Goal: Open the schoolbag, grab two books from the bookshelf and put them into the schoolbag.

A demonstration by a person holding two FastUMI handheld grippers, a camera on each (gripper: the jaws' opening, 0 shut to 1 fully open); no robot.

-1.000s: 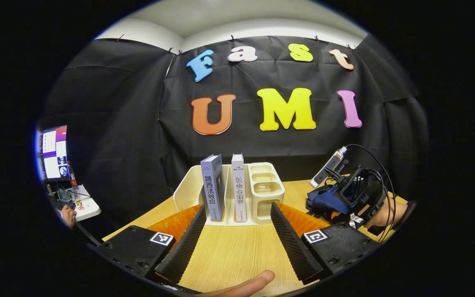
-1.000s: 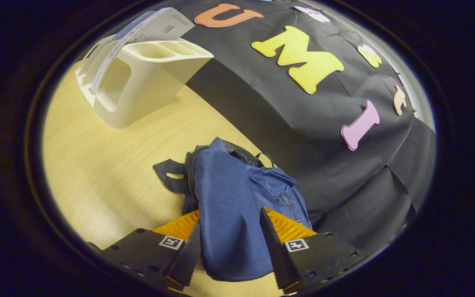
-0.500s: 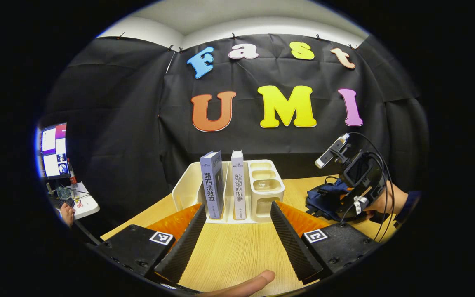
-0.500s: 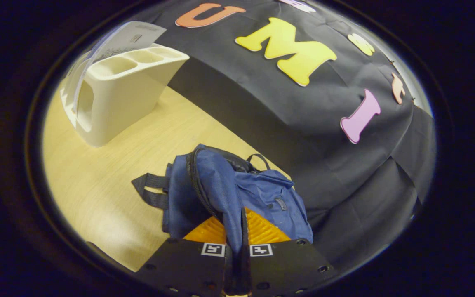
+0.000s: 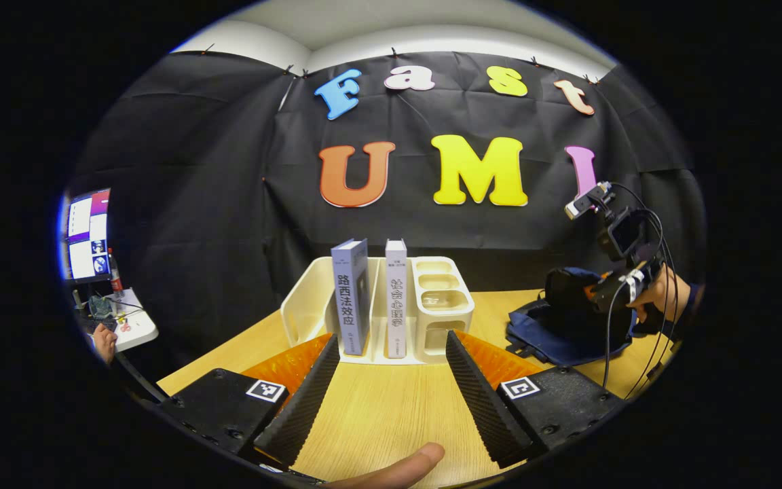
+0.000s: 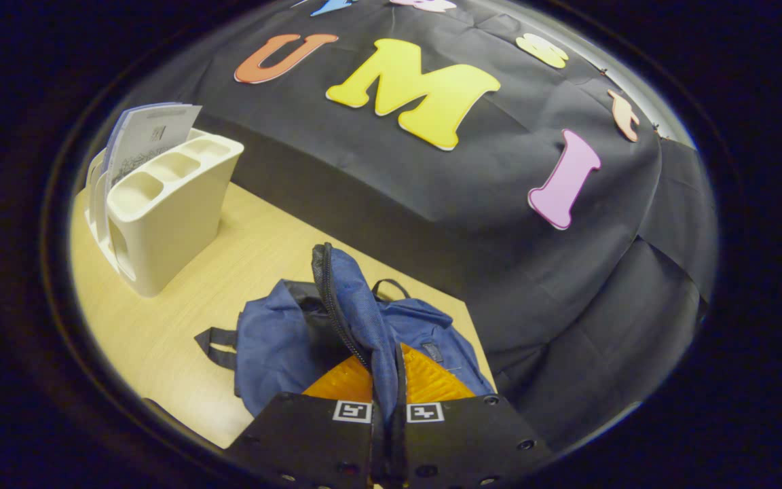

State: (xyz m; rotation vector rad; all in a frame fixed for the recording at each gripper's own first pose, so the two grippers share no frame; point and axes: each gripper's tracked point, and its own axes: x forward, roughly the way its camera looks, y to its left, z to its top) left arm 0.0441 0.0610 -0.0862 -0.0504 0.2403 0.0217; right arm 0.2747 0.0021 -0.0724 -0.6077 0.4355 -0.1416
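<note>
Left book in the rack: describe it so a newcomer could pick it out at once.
On the wooden table, find the cream rack before the black wall. Two books stand upright in it, spines facing out. The left book is the thicker, grey-blue one with dark lettering; the white book beside it is slimmer.

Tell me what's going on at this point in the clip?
A person holds a claw in each hand. The right claw is shut on the flap of the blue schoolbag, lifting it open. The left claw hangs open in front of the white bookshelf, where both books stand untouched.
</note>
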